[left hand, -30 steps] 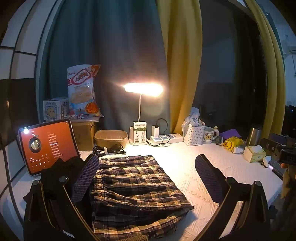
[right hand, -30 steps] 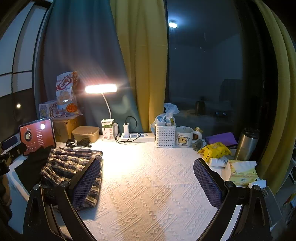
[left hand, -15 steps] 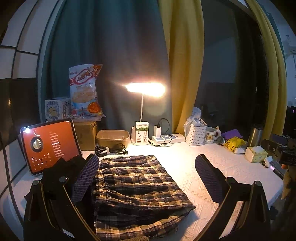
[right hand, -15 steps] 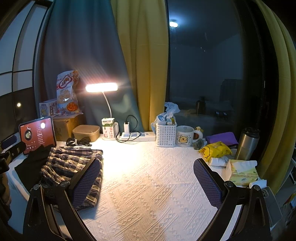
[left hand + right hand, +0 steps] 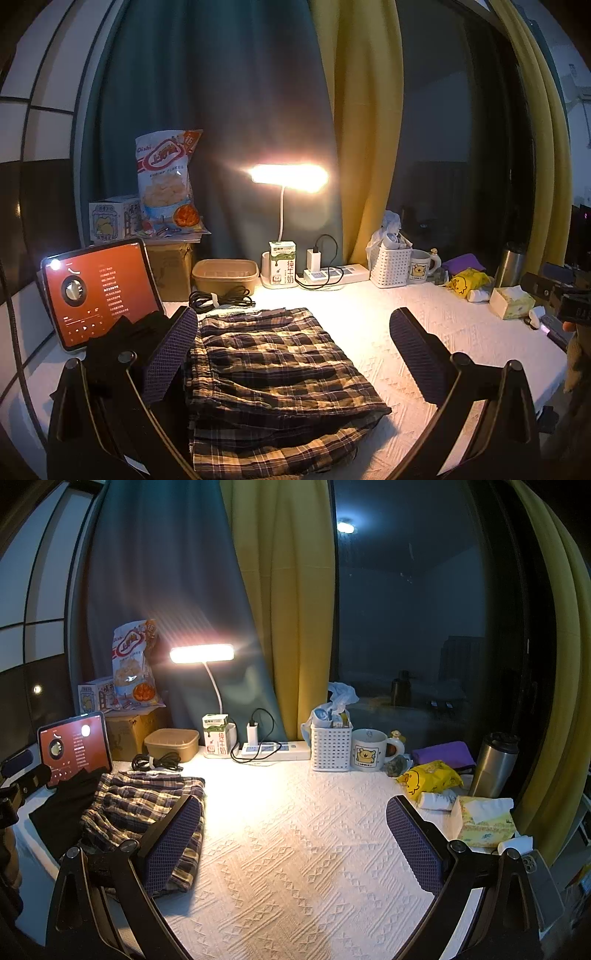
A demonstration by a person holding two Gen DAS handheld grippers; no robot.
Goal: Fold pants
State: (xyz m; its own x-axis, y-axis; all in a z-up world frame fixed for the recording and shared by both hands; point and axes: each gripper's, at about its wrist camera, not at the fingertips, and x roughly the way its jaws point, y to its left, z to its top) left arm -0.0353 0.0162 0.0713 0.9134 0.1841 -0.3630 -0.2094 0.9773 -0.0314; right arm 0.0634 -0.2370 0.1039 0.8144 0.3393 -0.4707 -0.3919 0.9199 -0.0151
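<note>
While my left gripper (image 5: 291, 354) hangs with its jaws spread wide and nothing between them, the left wrist view shows the plaid pants (image 5: 273, 373) folded into a layered rectangle on the white textured counter (image 5: 461, 332), directly below and between my fingers. A black garment (image 5: 122, 343) lies just beside them on the left, in front of the tablet (image 5: 99, 291) with its orange screen. The lit desk lamp (image 5: 288, 177), milk carton (image 5: 282, 264) and white basket (image 5: 391, 264) line the back edge. Compared with a second ago, the scene sits slightly lower and further right in frame; the pants have not changed shape.

In the right wrist view, my right gripper (image 5: 293, 840) is likewise fully open and holds nothing, poised over bare counter (image 5: 295, 830). The pants (image 5: 144, 812) lie at the left, partly behind my left finger (image 5: 171, 843). The mug (image 5: 369, 751), steel flask (image 5: 493, 764) and tissue box (image 5: 484, 821) stand at the right. This view is almost unchanged from the earlier frame.
</note>
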